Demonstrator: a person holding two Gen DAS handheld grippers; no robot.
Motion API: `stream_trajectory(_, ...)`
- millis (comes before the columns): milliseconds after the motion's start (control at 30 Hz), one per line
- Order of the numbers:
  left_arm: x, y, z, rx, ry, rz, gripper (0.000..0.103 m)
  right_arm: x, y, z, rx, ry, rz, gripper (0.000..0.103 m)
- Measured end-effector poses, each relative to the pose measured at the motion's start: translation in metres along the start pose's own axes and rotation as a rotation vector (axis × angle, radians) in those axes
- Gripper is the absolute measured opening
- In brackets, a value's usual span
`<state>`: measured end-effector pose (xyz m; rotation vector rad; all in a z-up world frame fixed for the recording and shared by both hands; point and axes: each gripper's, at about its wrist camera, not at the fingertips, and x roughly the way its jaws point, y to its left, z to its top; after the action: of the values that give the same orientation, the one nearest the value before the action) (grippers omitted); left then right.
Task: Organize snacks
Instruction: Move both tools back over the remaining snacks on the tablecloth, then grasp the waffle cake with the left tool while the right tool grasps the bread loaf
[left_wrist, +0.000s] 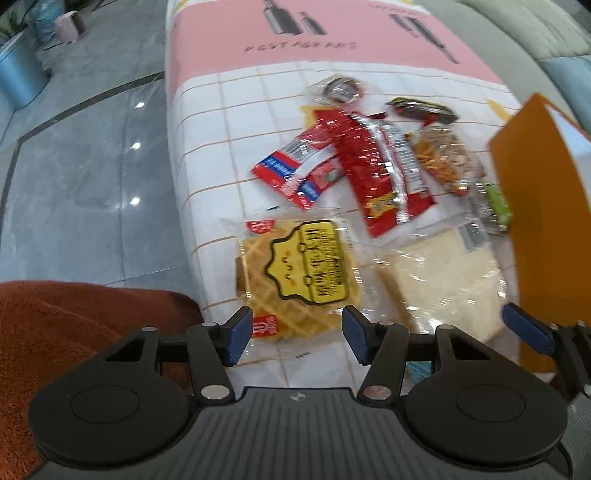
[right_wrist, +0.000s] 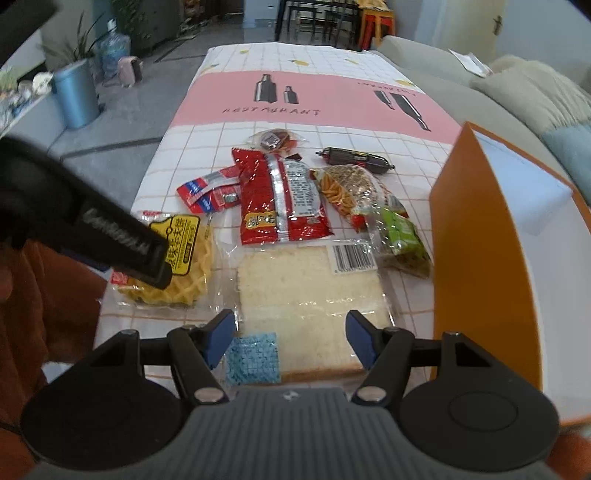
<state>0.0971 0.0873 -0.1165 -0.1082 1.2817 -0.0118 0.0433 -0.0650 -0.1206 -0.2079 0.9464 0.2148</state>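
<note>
Snacks: 8 packets lie loose on the tablecloth (right_wrist: 192, 122), bunched near its front end, all outside the orange box (right_wrist: 476, 236).
Box: stands at the right of the pile, open side toward the camera; the white inside that shows holds nothing, though part of it runs out of view.
Waffle pack (left_wrist: 295, 273): front left, yellow label up, directly ahead of the left gripper (left_wrist: 297, 338).
Bread slice pack (right_wrist: 310, 291): front centre, just beside the waffle pack, under the right gripper (right_wrist: 293, 338).
Red pouch (right_wrist: 280, 199): behind the bread, its lower edge touching or overlapping the bread wrapper.
Small red-and-blue packet (right_wrist: 208, 192): left of the red pouch, touching it.
Noodle-snack bag (right_wrist: 349, 188), green packet (right_wrist: 402, 236): between the red pouch and the box, overlapping each other.
Dark sausage (right_wrist: 356, 158), round clear packet (right_wrist: 277, 140): farthest back.
Left gripper: jaws spread wide, nothing between them; hovering over the near edge of the waffle pack.
Right gripper: jaws spread wide, nothing held; the bread pack's near end lies below the gap.
Progress: judged barely begun, with no snack in the box.
Left to do: probably every packet still needs moving; the waffle and bread packs look the handiest first picks.
</note>
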Motion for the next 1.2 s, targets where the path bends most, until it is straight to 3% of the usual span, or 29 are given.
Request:
stream_trajectory(100, 0.010, 0.005, 0.001, -0.038, 0.026, 0.013, 0.065, 0.004, -0.003, -0.002, 0.010, 0.000, 0.012, 0.065)
stream_trajectory(333, 0.017, 0.016, 0.004, -0.128, 0.039, 0.004, 0.077, 0.020, 0.004, -0.006, -0.023, 0.030, 0.083, 0.067)
stream_trajectory(467, 0.022, 0.014, 0.006, -0.136, 0.051, 0.027, 0.088, 0.026, 0.017, -0.013, -0.128, 0.017, 0.037, 0.082)
stream_trajectory(567, 0.024, 0.010, 0.008, -0.135, 0.061, 0.029, 0.088, 0.033, 0.028, -0.020, -0.225, 0.015, -0.042, 0.089)
stream_trajectory(733, 0.027, 0.003, 0.011, -0.124, 0.080, 0.028, 0.089, 0.035, 0.023, -0.018, -0.193, 0.010, -0.039, 0.092)
stream_trajectory(933, 0.031, 0.009, 0.014, -0.176, 0.094, -0.024, 0.090, 0.028, 0.020, -0.017, -0.209, 0.008, -0.047, 0.070)
stream_trajectory(1200, 0.025, 0.012, 0.008, -0.159, 0.051, -0.044, 0.089, 0.018, 0.027, -0.019, -0.228, -0.015, -0.029, 0.041)
